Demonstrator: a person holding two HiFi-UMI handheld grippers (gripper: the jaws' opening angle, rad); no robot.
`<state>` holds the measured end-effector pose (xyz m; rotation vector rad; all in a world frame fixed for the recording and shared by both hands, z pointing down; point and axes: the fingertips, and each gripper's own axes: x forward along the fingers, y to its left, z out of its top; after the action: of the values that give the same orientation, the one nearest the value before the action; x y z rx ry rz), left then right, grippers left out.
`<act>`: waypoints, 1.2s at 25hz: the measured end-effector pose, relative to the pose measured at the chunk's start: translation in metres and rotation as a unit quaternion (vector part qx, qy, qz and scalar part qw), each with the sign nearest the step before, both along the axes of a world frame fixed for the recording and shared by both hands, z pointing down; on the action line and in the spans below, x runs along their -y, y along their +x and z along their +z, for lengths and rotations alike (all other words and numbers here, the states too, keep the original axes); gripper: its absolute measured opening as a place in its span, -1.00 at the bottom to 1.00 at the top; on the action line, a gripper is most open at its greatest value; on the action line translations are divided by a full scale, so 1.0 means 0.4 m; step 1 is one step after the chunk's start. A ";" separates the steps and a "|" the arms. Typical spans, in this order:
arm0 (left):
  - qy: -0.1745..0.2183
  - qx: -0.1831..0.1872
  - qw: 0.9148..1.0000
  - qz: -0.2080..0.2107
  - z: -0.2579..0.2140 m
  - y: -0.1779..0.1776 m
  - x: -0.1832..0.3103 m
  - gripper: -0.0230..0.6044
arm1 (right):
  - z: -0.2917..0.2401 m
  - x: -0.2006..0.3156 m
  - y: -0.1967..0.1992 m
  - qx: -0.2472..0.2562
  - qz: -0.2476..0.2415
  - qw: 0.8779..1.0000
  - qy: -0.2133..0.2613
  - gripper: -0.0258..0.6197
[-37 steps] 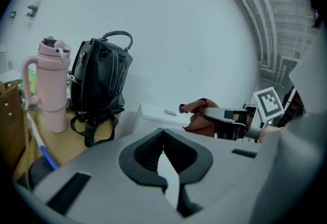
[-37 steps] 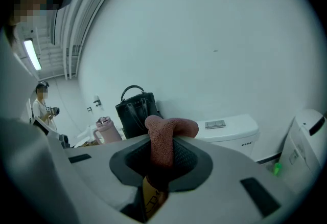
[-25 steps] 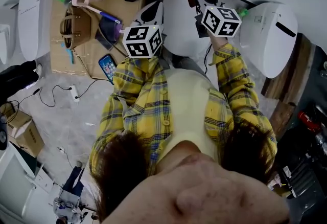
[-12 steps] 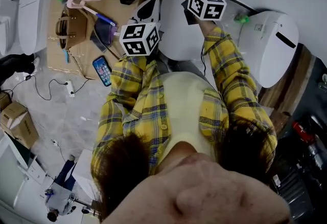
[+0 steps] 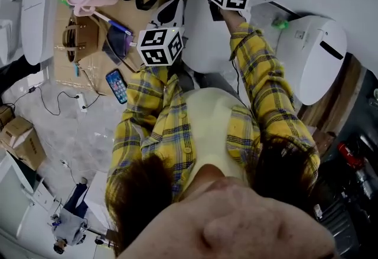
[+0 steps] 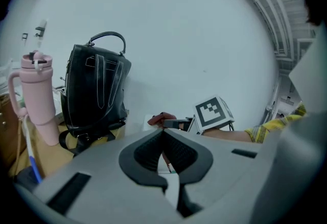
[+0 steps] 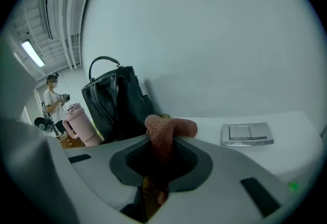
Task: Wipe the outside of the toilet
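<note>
Even indoor light; fisheye edges, blurred foreground.

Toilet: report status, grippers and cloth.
Right gripper shut on brown cloth, over the toilet tank lid near the flush plate. Left gripper shut, empty. Black bag stands beside tank.

No readable text, labels or numbers anywhere (marker cube (image 5: pixel 158 46) shows patterns only).

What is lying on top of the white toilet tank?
A silver flush plate is set in the tank lid. The right claw holds a reddish-brown cloth near its other end, hiding the lid there.
</note>
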<state>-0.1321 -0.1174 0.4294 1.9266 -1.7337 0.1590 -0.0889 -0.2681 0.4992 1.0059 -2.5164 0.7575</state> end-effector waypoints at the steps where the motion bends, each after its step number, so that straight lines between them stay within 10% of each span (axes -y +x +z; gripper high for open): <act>1: -0.002 0.001 1.000 0.002 0.003 0.003 0.001 -0.90 | 0.004 0.004 0.008 -0.001 0.003 1.000 -0.001 -0.68; 30: -0.021 -0.002 0.992 0.128 0.050 0.256 0.084 -0.90 | 0.037 0.058 0.669 -0.083 0.203 0.975 0.029 -0.67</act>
<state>-0.0299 -0.1509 0.4495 2.1112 -1.4625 0.2824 0.1788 -0.2912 0.5140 1.5632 -2.2279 0.6755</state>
